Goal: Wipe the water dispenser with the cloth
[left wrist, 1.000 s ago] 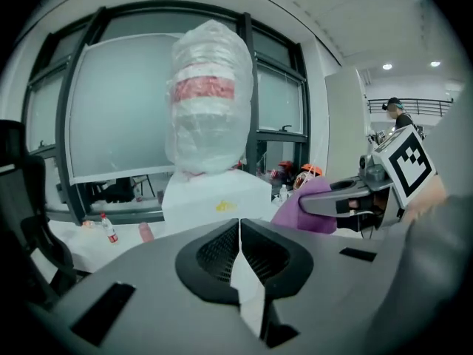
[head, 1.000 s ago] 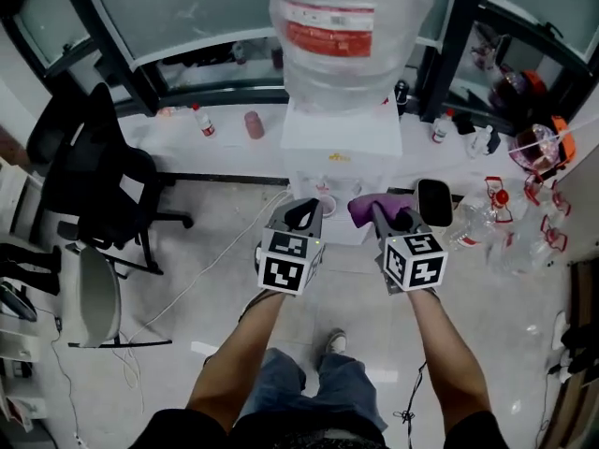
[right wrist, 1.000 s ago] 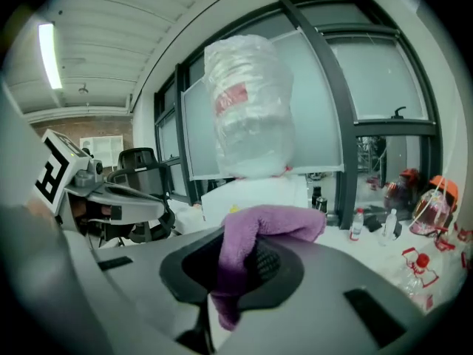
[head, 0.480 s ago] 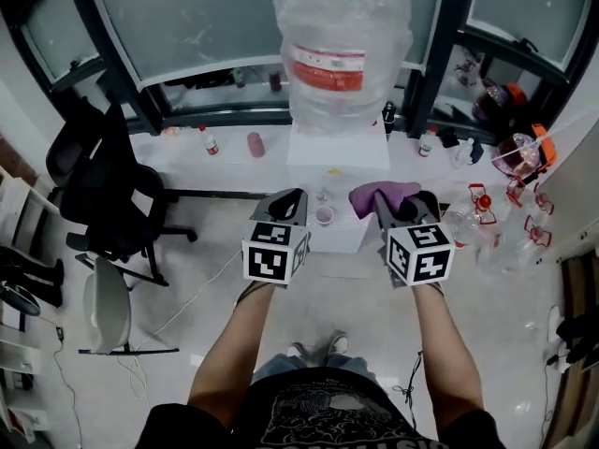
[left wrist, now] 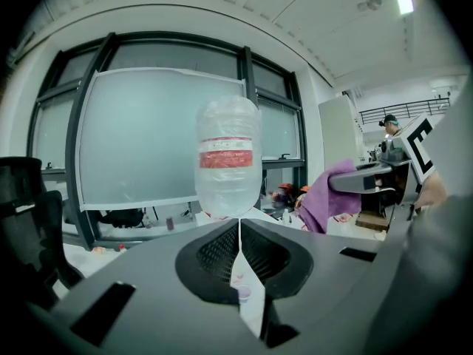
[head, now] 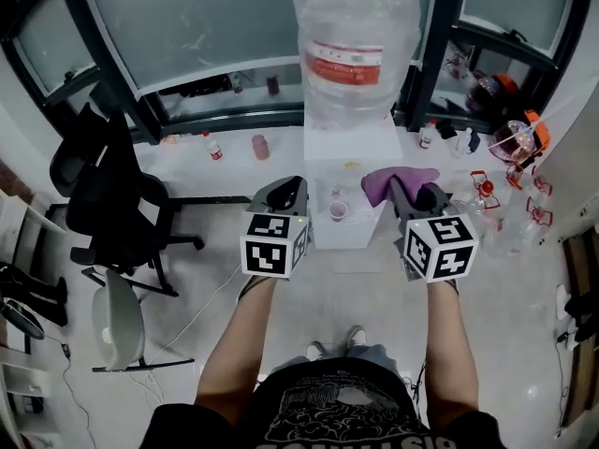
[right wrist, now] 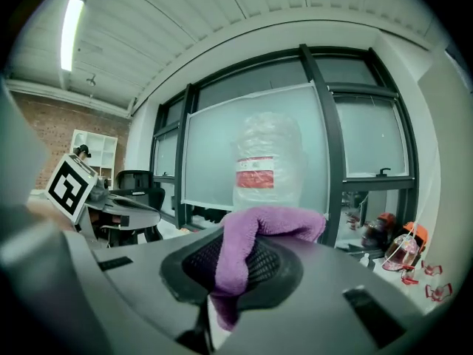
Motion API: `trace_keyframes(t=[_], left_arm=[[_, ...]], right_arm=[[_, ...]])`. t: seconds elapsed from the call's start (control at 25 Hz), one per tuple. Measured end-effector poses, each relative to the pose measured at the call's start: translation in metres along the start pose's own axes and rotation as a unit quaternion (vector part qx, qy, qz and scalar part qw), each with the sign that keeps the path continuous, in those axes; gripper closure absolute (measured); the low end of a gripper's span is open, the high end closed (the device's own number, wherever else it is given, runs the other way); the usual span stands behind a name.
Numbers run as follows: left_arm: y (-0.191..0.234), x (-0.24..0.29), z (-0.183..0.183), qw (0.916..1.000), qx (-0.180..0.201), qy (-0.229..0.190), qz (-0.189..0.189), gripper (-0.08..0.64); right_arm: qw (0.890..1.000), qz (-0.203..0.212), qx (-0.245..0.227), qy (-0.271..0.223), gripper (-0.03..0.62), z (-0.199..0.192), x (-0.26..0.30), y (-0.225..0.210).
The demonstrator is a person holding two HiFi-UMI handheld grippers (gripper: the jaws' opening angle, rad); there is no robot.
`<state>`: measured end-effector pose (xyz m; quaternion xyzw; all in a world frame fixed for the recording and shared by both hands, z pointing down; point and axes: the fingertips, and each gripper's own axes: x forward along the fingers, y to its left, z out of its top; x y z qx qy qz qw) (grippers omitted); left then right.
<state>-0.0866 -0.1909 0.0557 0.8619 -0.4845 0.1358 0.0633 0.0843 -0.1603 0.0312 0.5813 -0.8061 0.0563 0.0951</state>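
Observation:
The white water dispenser (head: 350,148) stands by the window with a big clear bottle (head: 357,45) on top, wrapped in plastic and bearing a red label. A small cup (head: 338,210) sits in its tap recess. My right gripper (head: 414,193) is shut on a purple cloth (head: 394,181), held just right of the dispenser's front. In the right gripper view the cloth (right wrist: 251,246) drapes over the jaws, with the bottle (right wrist: 267,165) behind. My left gripper (head: 286,195) hangs shut and empty left of the dispenser; its own view shows the bottle (left wrist: 228,165) straight ahead.
A black office chair (head: 112,195) and a grey chair (head: 117,316) stand at the left. Small bottles (head: 215,148) line the window ledge. Clear bottles and red-handled items (head: 510,204) crowd the floor at the right. A white cable (head: 201,297) runs over the floor.
The view has swung so the dispenser sits further right and more upright. Both grippers rose slightly and shifted right, with the cloth still in the right one, closer to the dispenser's right front.

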Motion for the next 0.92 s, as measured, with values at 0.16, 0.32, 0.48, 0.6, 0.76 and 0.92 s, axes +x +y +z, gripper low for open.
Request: trace_keyframes(t=[0.16,0.32,0.48,0.6,0.76,0.92], left_arm=[[0.005,-0.004,0.001,0.9999,0.009,-0.006,-0.012,0.531],[0.003,-0.003,0.001,0.9997,0.01,-0.007,-0.022,0.531],[0.002,-0.001,0.001,0.9995,0.013,-0.006,-0.029,0.531],[0.004,-0.001,0.0,0.9995,0.009,-0.005,-0.032,0.531],[0.007,-0.001,-0.002,0.9995,0.01,-0.003,-0.029,0.532],[0.015,-0.002,-0.005,0.9995,0.01,0.0,-0.029,0.532]], right_arm=[[1.0,-0.02,-0.003,-0.001,0.552,0.0,-0.003,0.005],[1.0,-0.029,-0.006,-0.005,0.552,0.004,-0.006,0.008],[0.999,-0.037,-0.008,-0.006,0.552,0.005,-0.005,0.007],[0.999,-0.04,-0.009,-0.003,0.552,0.003,-0.004,0.006],[0.999,-0.042,-0.005,-0.003,0.552,0.0,-0.002,0.006],[0.999,-0.045,-0.002,-0.004,0.552,0.0,0.002,0.008]])
